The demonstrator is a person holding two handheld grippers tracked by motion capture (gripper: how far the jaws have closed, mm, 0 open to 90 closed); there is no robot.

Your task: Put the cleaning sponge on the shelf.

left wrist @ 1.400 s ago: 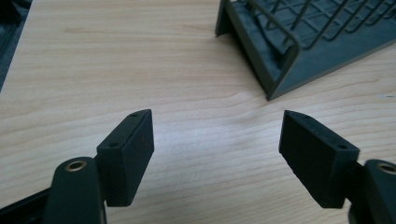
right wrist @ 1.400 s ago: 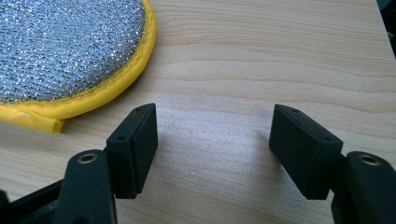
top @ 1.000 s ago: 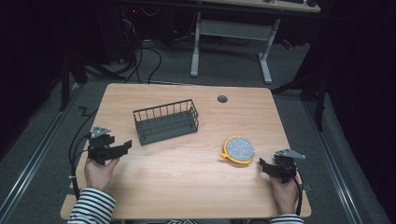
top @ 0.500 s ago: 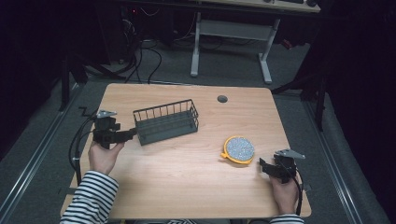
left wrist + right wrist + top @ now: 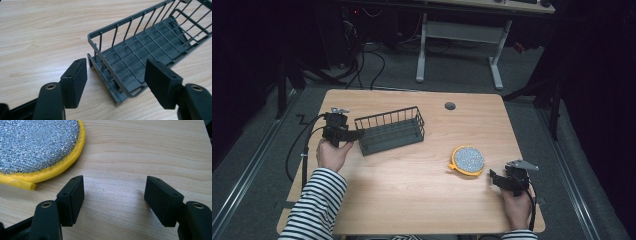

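Setting: a pale wooden surface (image 5: 412, 195) seen from above, dark floor around it, a person's forearms coming in from the near edge.
Wire basket: a dark grey wire basket (image 5: 391, 131) lies on the left half of the surface, long side running left to right, slightly angled. It holds nothing.
Left gripper: the left gripper (image 5: 358, 134), held by a hand in a striped sleeve (image 5: 314, 205), is at the basket's left short end. In the left gripper view its jaws straddle the basket's near corner (image 5: 107, 72); the jaws have just been closing, yet gaps show between both pads and the wire, so they are parted and not pressing on it.
Scouring pad: a round, silver glittery scouring pad (image 5: 468, 160) with a yellow rim lies flat on the right half of the surface, well apart from the basket.
Right gripper: the right gripper (image 5: 493, 178) is near the surface's right front edge, just beside the pad. In the right gripper view its jaws stand apart over bare wood, with the pad's yellow edge (image 5: 50, 173) ahead to the left.
Hole: a small dark round cable hole (image 5: 450, 106) sits near the far edge.
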